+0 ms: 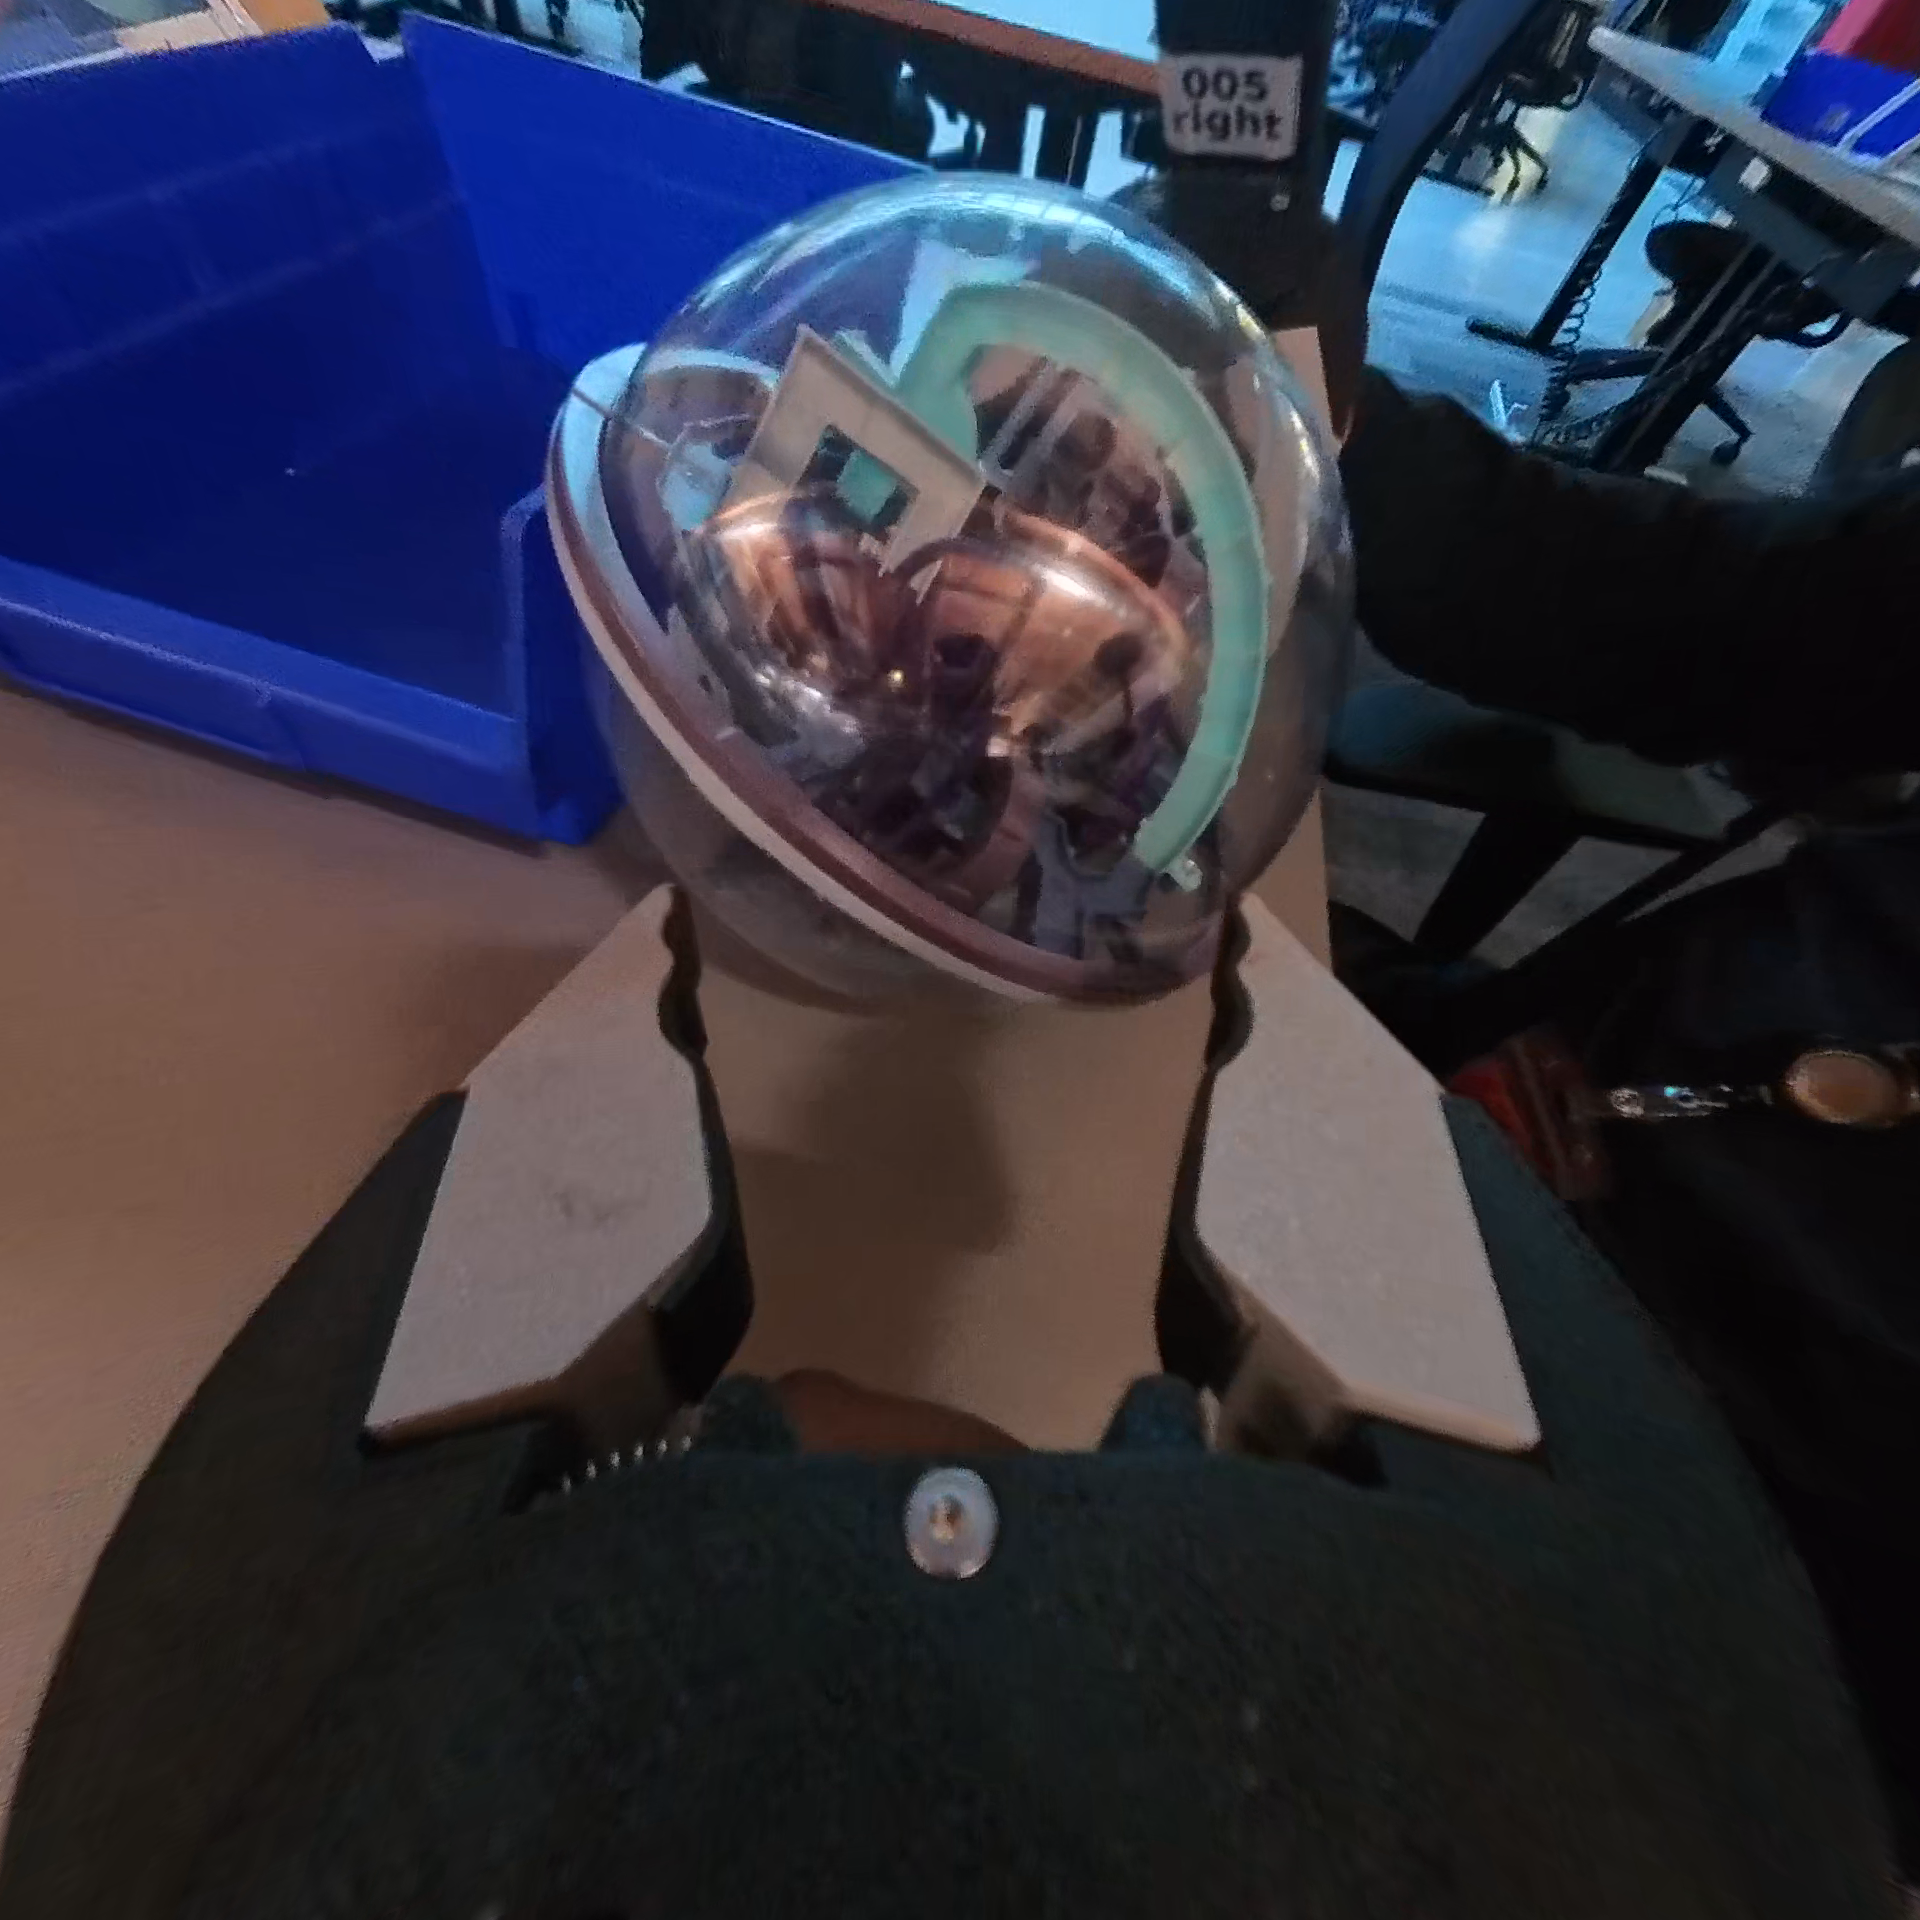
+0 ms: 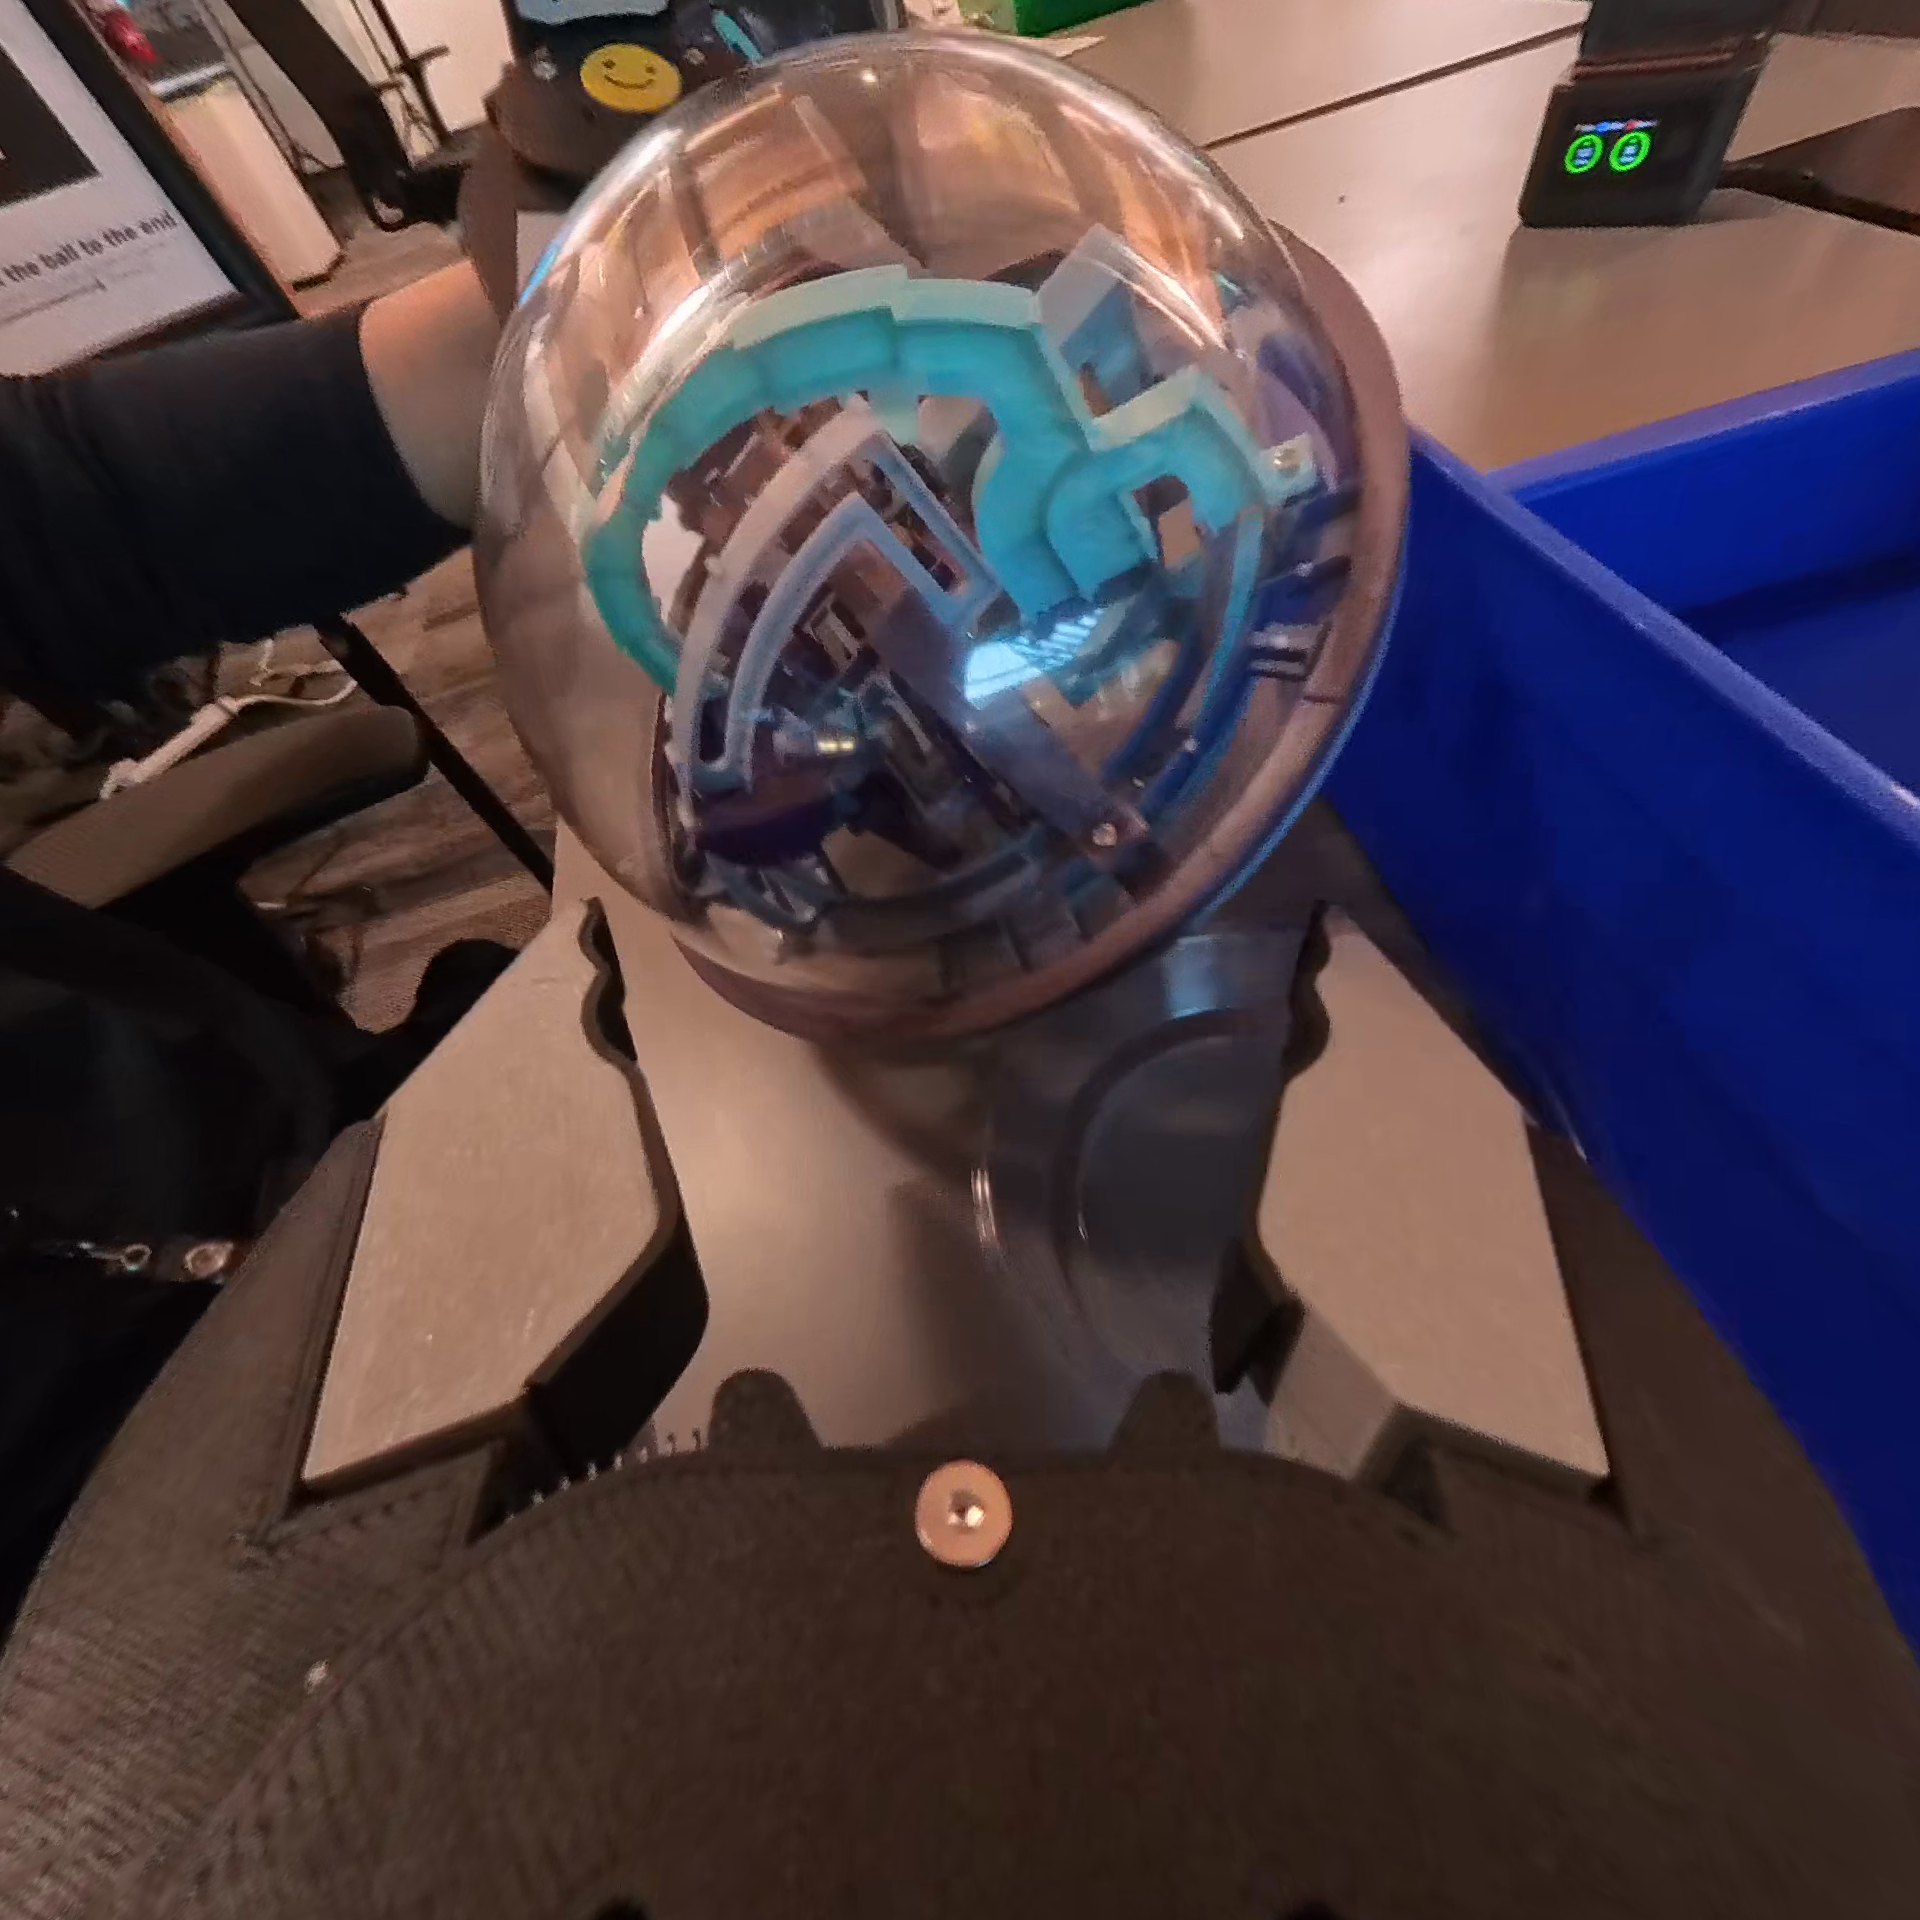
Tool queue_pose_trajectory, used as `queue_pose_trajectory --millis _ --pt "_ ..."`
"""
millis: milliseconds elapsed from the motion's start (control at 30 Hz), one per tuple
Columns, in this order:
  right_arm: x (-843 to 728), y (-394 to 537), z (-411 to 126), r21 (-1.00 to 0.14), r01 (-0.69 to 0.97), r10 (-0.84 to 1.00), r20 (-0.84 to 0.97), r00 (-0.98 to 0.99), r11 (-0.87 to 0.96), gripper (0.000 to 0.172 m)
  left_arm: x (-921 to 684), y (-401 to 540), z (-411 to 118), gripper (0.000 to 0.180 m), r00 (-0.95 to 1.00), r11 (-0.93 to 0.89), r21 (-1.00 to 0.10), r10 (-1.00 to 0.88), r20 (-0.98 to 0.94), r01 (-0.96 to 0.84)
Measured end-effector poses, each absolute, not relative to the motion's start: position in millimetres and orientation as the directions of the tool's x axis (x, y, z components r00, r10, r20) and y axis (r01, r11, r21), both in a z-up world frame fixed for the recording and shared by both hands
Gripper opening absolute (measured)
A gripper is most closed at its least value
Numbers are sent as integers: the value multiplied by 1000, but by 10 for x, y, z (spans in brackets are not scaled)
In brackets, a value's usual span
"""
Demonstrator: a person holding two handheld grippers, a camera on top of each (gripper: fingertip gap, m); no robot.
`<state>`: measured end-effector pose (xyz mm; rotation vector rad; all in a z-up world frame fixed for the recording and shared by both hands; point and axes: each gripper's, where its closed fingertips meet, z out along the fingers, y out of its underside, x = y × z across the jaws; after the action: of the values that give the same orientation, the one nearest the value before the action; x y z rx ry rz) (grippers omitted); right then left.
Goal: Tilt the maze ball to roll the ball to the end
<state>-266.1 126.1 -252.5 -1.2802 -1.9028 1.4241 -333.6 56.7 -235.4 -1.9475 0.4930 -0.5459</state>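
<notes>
Maze ball (image 1: 951, 592) is off the tabletop (image 1: 208, 987), carried between my two tongs and tilted, its seam ring running slantwise. Left tongs (image 1: 951, 940): jaws spread wide, both fingertips (image 1: 681, 966) meeting the lower curve of the sphere, so I take it as gripping the maze ball. Right tongs (image 2: 956, 956): jaws also wide, fingertips (image 2: 608, 977) at the sphere's underside from the opposite side; contact looks probable but the tips are partly hidden by the shell, so I cannot tell whether they press.

Risks from here, my judgement:
- Both holds sit low on a smooth, clear, round shell. A steep tilt could let it slide out above the tips and drop.
- The blue bin (image 1: 260, 416) stands close by. A wide swing could knock the sphere against its wall.
- A dark grey round stand (image 2: 1174, 1101) lies on the tabletop below the right tongs; lowering carelessly could bump it.
- I cannot pick out the small ball inside among the teal track (image 2: 935, 374) and reflections. Tilting blind or fast may throw it off its track.
- Uneven rotation between the two tongs would twist the shell loose.
</notes>
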Motion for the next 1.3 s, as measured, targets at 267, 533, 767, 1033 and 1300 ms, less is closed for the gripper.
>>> queue_pose_trajectory --millis 267,533,767,1033,1300 --pt "-2770 1135 -2532 -921 362 838 -84 -539 140 122 -3271 613 -2562 107 848 -393 -886 -531 0 -246" --pt "-2781 1099 -2592 -887 327 830 105 -547 327 122 -3287 556 -2487 107 838 -315 -856 -499 -219 -411" --pt "-2821 1123 -1959 -861 204 807 319 -497 466 122 -3311 562 -1824 109 774 -223 -782 -449 -447 -582" --pt "-2743 1089 -984 -780 64 734 553 -393 622 122 -3255 521 -903 109 666 -142 -667 -360 -653 -731" --pt "-2602 991 -386 -691 20 653 674 -344 723 121 -3094 384 -301 109 594 -87 -594 -257 -762 -800"
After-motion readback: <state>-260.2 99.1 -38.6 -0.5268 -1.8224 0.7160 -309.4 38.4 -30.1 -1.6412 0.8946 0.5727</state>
